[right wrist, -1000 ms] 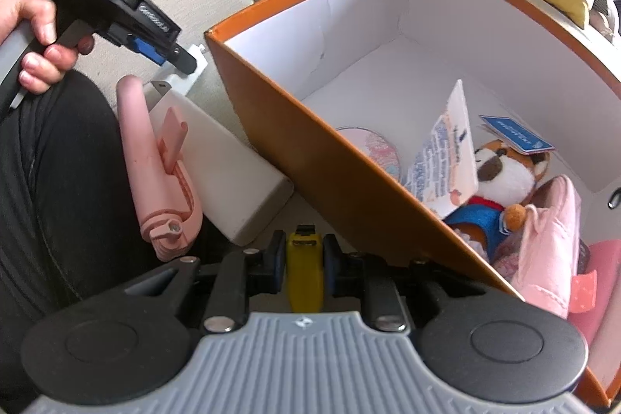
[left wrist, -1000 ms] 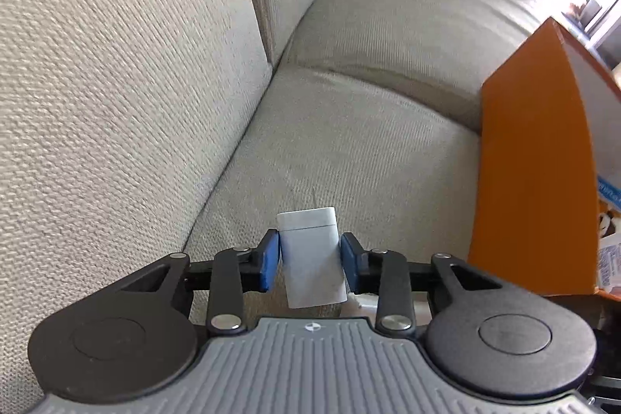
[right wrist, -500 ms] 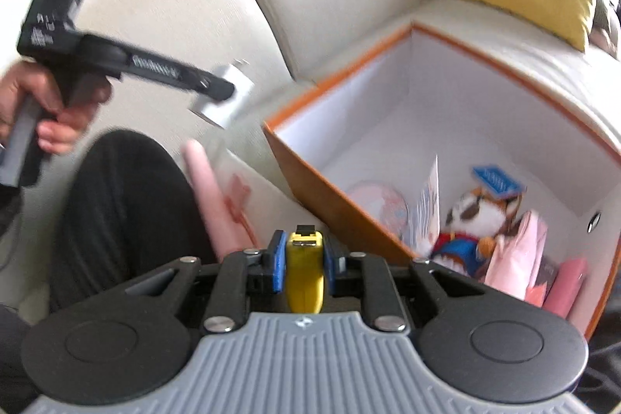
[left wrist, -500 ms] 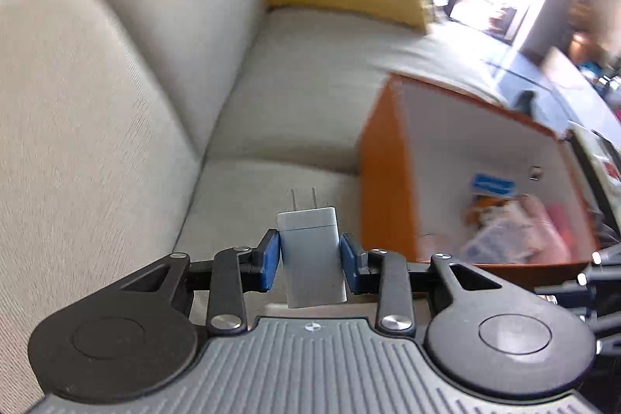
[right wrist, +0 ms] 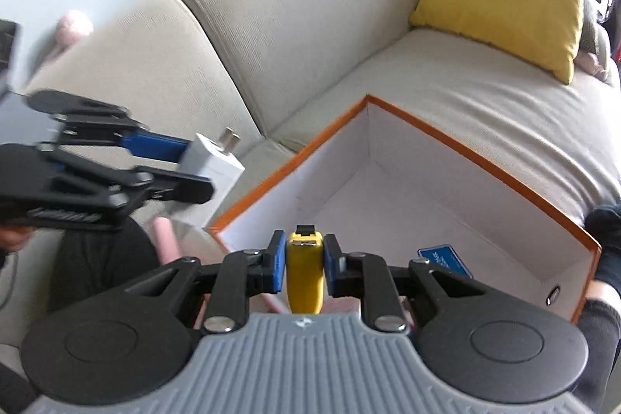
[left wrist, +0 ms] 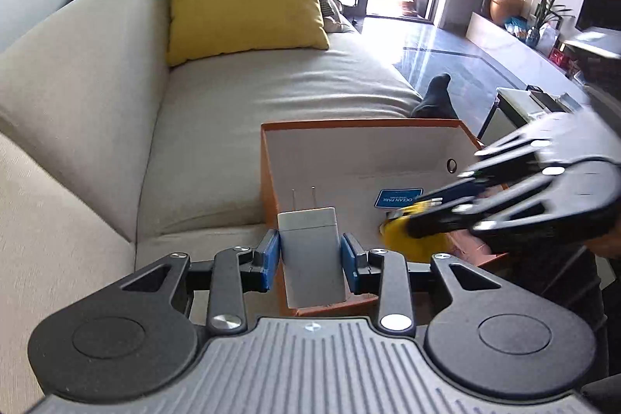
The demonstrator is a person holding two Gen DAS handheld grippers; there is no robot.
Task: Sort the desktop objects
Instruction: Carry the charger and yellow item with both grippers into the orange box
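Note:
My left gripper [left wrist: 310, 251] is shut on a white plug charger [left wrist: 312, 255], prongs pointing forward, held over the near left corner of the orange box [left wrist: 268, 177]. It shows from the side in the right wrist view [right wrist: 211, 165]. My right gripper [right wrist: 304, 258] is shut on a small yellow object [right wrist: 304, 274] above the box's near edge [right wrist: 485, 158]. In the left wrist view the right gripper [left wrist: 411, 220] reaches in from the right with the yellow object [left wrist: 411, 239] over the box.
The box stands on a beige sofa [left wrist: 240, 96] and holds a blue card [left wrist: 398, 198] and pink items. A yellow cushion [left wrist: 244, 2] leans at the far end. A pink object [right wrist: 167, 239] lies left of the box, by a person's dark-clad leg [right wrist: 97, 258].
Both grippers have risen and swung toward the orange box, each with its object still held. The left one has turned from the sofa back to face along the sofa over the box.

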